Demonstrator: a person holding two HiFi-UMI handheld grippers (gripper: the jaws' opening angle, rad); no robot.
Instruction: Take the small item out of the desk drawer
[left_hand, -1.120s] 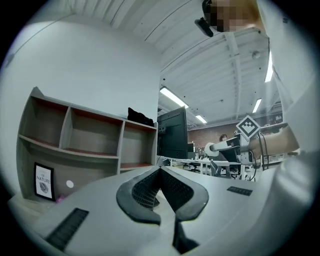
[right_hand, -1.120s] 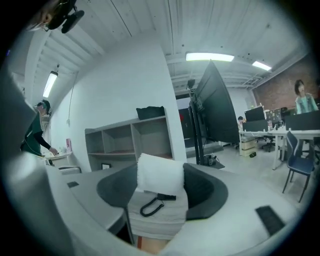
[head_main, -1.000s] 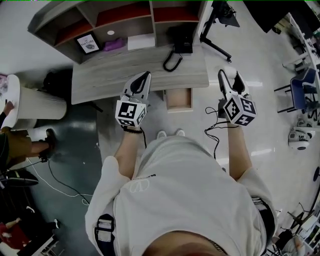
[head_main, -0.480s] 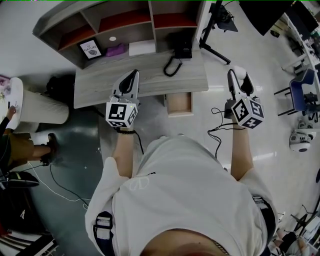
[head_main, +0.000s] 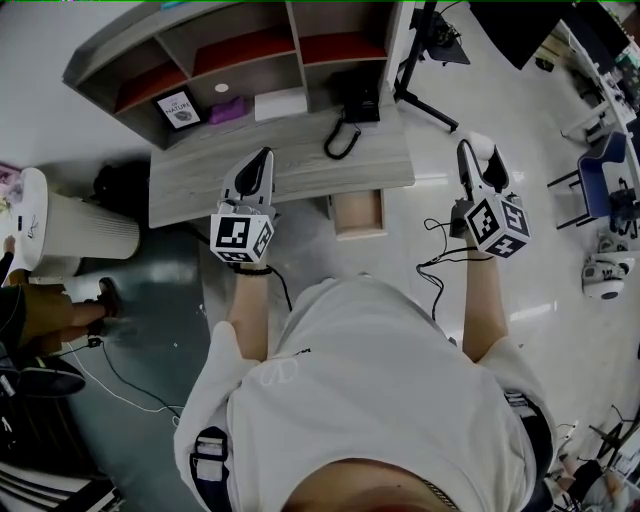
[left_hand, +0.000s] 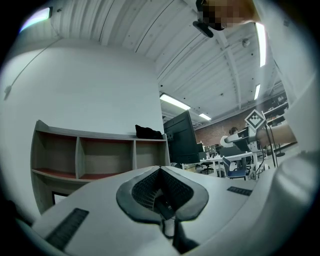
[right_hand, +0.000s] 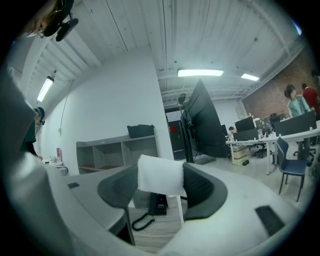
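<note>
The only print you can see is the black-and-white square markers on the cube of each tong (head_main: 240, 238) and a small framed card (head_main: 178, 108) in the hutch (head_main: 120, 50). The card's lettering is too small to read from the head view.

Your right gripper (right_hand: 161, 181) grips the small white item (right_hand: 160, 172). Its two dark pads press on the item's sides, and the item is held level in the air to the right of the desk (head_main: 300, 165), clear of the drawer (head_main: 357, 233). From above, the item (head_main: 483, 142) shows as a pale spot at the tip of the right gripper (head_main: 476, 155). Your left gripper (left_hand: 160, 172) is closed, its pads meeting with nothing between them, and it hovers over the desk's front edge (head_main: 266, 153).

The drawer stands pulled out under the desk, between your two tongs. On the desktop behind it sit a black telephone (head_main: 356, 100) with a coiled cord, a white box (head_main: 281, 103) and a purple lump (head_main: 228, 108) too small to identify. A loose cable (head_main: 435, 270) trails on the floor by your right arm. A dark monitor (right_hand: 207, 125) stands beyond the desk's end.

Your own torso hides the floor directly below you.
</note>
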